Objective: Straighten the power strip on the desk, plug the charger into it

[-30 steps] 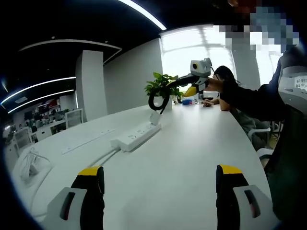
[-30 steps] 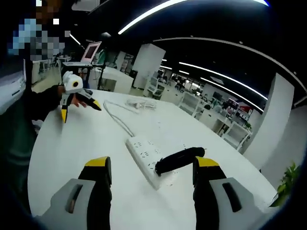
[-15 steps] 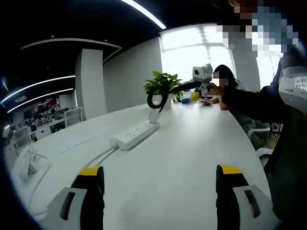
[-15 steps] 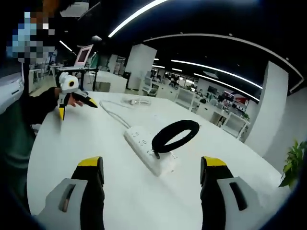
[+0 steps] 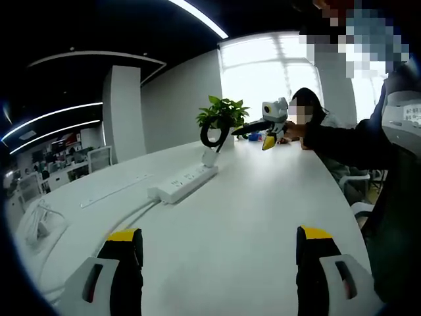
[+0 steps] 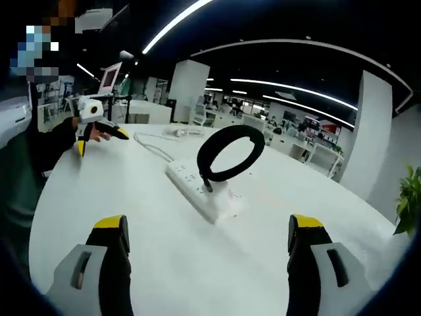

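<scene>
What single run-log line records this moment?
power strip: on white desk | charger: at strip's end, black cable loop arching above | left gripper: open | right gripper: open, empty

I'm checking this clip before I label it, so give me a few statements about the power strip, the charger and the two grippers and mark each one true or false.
1. The white power strip lies flat on the white desk. True.
2. The right gripper is clamped on the charger. False: its jaws stand wide apart with nothing between them.
3. A black coiled cable stands up in a loop over the charger at the strip's end. True.
4. The left gripper holds the power strip. False: its jaws are open over bare desk, short of the strip.
5. A potted green plant stands beyond the strip in the left gripper view. True.
</scene>
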`<state>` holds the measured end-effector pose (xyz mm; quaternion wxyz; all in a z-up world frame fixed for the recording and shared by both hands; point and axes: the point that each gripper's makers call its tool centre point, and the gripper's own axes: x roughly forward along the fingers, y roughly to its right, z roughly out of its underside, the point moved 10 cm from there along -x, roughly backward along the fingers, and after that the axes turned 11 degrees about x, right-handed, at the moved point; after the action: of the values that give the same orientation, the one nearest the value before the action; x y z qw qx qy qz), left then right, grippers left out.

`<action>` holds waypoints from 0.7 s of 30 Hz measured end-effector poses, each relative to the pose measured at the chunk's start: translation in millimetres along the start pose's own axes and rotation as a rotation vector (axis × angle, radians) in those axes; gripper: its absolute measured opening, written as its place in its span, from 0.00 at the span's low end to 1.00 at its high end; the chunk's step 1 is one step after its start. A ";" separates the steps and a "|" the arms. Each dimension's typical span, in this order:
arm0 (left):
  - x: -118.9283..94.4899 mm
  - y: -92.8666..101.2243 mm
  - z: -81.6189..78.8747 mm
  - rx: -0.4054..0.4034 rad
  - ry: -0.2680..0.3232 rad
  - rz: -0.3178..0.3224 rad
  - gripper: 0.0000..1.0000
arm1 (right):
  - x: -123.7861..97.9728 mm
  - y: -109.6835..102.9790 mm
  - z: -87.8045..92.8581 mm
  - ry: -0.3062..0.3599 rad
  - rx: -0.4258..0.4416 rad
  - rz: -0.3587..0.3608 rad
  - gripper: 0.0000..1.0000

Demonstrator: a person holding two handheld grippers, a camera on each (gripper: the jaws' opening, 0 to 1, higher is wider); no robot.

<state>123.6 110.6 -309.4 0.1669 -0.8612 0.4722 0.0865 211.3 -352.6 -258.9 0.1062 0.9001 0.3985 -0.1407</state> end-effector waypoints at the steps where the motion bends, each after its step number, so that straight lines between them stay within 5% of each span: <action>1: -0.1 0.0 0.2 -0.001 -0.001 0.000 0.99 | 0.0 0.5 1.6 -0.003 -0.002 0.002 1.00; 21: -2.1 2.0 3.1 -0.010 0.010 -0.005 0.99 | 31.4 -1.4 -5.6 -0.083 -0.133 0.003 0.89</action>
<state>120.8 112.4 -312.1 0.1605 -0.8636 0.4704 0.0843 231.4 -328.4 -264.4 0.1824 0.8850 0.4007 -0.1511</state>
